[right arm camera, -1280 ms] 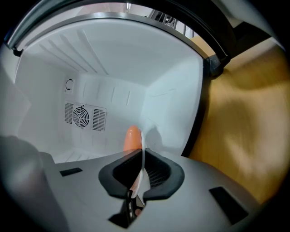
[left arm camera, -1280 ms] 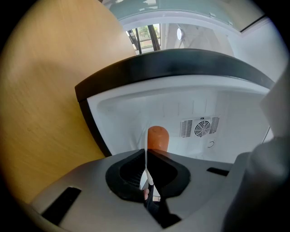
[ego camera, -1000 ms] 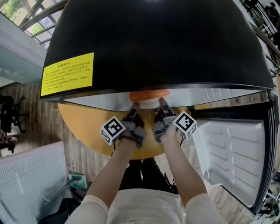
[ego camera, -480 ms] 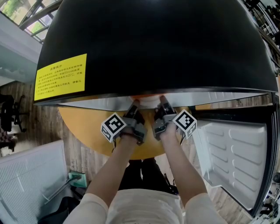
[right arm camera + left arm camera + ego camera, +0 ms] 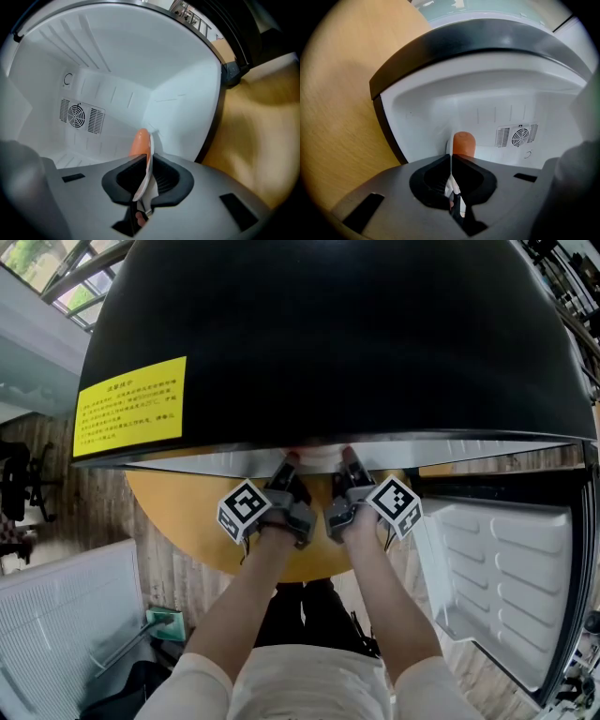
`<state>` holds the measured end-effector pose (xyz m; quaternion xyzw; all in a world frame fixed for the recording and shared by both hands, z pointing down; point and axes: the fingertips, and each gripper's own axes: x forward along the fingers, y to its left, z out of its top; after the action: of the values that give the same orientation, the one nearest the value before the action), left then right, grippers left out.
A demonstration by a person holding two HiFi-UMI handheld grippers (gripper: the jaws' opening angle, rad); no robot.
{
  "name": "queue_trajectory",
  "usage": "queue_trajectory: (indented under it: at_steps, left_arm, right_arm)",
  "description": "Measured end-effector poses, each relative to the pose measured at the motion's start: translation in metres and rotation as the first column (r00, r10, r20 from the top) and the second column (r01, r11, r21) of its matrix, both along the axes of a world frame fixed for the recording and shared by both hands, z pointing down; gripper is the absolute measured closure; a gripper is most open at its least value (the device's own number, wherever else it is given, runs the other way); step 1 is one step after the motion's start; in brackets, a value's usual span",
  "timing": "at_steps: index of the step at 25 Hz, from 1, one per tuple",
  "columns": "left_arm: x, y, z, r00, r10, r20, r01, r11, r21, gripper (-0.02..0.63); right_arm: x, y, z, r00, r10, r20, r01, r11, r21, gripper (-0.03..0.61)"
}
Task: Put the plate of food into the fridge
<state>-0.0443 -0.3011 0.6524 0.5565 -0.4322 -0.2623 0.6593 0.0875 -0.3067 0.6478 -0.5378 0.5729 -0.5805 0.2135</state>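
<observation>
A white plate (image 5: 451, 165) carrying an orange piece of food (image 5: 464, 142) is held edge-on by both grippers inside the white fridge compartment (image 5: 440, 103). My left gripper (image 5: 451, 161) is shut on the plate's rim. My right gripper (image 5: 144, 161) is shut on the opposite rim of the plate (image 5: 146, 171), with the orange food (image 5: 139, 143) just past its jaws. In the head view the left gripper (image 5: 289, 465) and right gripper (image 5: 349, 460) reach side by side under the black fridge top (image 5: 337, 334), which hides almost all of the plate.
The fridge door (image 5: 497, 559) stands open at the right, its white shelves facing me. A round wooden table (image 5: 187, 512) lies under my arms. A fan vent (image 5: 75, 115) sits on the fridge's back wall. A white panel (image 5: 66, 634) stands on the floor at lower left.
Both grippers have carried the plate forward into the fridge. The orange food that showed under the fridge top's edge in the head view is now hidden.
</observation>
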Motion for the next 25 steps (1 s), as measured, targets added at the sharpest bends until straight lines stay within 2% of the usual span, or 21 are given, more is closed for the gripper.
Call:
queue_trajectory:
  at_steps: [9, 20, 25]
  left_arm:
    - [0.0, 0.001, 0.002, 1.0, 0.018, 0.021, -0.018, 1.0, -0.016, 0.583]
    - [0.0, 0.005, -0.001, 0.997, 0.05, 0.059, -0.048, 0.999, -0.019, 0.581]
    - [-0.002, 0.01, -0.003, 0.995, 0.06, 0.084, -0.058, 0.998, -0.027, 0.58]
  right_arm:
    - [0.001, 0.011, 0.003, 1.0, -0.001, 0.015, 0.001, 0.999, -0.044, 0.54]
    - [0.002, 0.01, 0.003, 1.0, 0.008, 0.004, -0.007, 0.999, -0.047, 0.54]
    - [0.002, 0.013, -0.002, 1.0, 0.008, -0.018, -0.009, 0.999, -0.053, 0.506]
